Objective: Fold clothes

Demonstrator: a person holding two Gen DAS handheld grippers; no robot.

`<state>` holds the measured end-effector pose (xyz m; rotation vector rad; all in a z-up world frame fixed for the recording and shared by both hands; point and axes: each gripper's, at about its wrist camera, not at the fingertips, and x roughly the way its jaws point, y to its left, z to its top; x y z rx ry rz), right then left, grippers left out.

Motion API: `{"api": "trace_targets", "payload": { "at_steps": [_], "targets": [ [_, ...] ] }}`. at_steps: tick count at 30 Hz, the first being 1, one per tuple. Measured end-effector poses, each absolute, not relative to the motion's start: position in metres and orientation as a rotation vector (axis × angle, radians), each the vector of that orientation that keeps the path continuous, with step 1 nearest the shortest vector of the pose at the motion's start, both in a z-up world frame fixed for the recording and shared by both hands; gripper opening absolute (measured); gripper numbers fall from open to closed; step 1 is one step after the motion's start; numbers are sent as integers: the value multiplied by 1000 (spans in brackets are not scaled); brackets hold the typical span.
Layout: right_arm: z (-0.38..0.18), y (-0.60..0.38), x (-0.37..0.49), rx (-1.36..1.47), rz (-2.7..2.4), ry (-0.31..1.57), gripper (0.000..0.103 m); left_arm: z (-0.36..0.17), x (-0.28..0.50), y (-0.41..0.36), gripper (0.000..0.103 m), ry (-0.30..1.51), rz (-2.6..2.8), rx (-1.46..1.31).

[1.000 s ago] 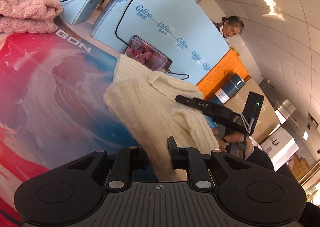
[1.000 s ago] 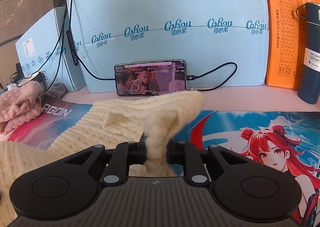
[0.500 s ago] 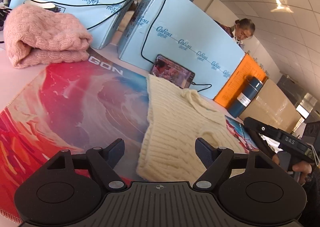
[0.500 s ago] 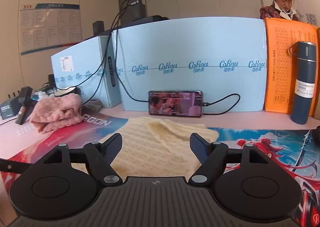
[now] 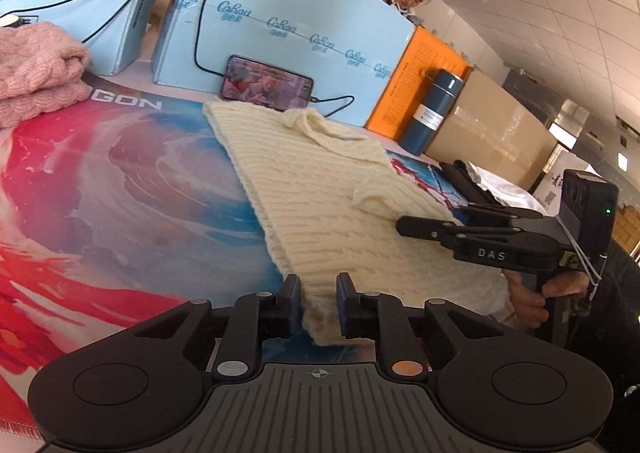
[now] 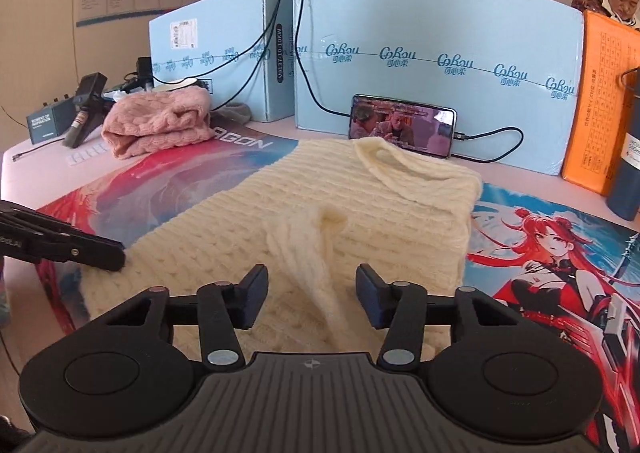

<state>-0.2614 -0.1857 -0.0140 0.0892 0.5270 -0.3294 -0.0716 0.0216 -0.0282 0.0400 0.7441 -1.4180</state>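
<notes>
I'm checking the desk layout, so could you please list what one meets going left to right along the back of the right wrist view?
Pink sweater → phone → orange box → blue flask.

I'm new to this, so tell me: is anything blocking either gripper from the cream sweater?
Nothing visible. The left gripper already pinches the near edge of the cream sweater. The right gripper is closing over a raised ridge of the knit, its pads not yet pressing. The phone stands behind, clear.
</notes>
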Motion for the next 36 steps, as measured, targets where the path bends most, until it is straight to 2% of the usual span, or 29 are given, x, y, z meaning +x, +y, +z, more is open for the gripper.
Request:
{"api": "trace_targets", "payload": {
  "at_steps": [2,4,5,10,11,12,17,19,20,21,26,31,33,36],
  "targets": [
    [-17,-191,-262,97,-359,525,28,-24,-73,17,25,719,-1397,42],
    [-15,-193,-266,111,-375,503,21,-17,-69,10,37,685,-1339,29],
    [-14,-195,-269,123,-389,484,19,-14,-67,7,47,667,-1310,23],
    [-3,-205,-297,221,-518,312,16,-1,-62,-21,66,585,-1276,64],
    [-1,-208,-305,239,-552,276,16,1,-60,-28,77,581,-1267,75],
    [1,-211,-313,257,-588,245,16,3,-59,-35,82,578,-1257,85],
    [-2,-225,-340,303,-739,233,19,8,-50,-81,83,582,-1259,181],
    [-5,-229,-349,318,-771,271,37,8,-48,-99,83,591,-1281,228],
    [-7,-231,-354,326,-787,294,57,8,-46,-108,83,595,-1286,245],
    [-8,-233,-359,334,-801,315,68,8,-44,-116,84,599,-1295,255],
    [-7,-249,-385,374,-972,368,77,-1,-22,-154,86,672,-1281,219],
    [5,-265,-393,387,-1084,298,78,-16,-7,-157,86,668,-1234,197],
    [15,-267,-372,317,-1004,290,82,-17,2,-153,86,640,-1200,189],
    [22,-269,-316,237,-837,343,82,-21,25,-147,86,693,-1183,97]
  ]
}}
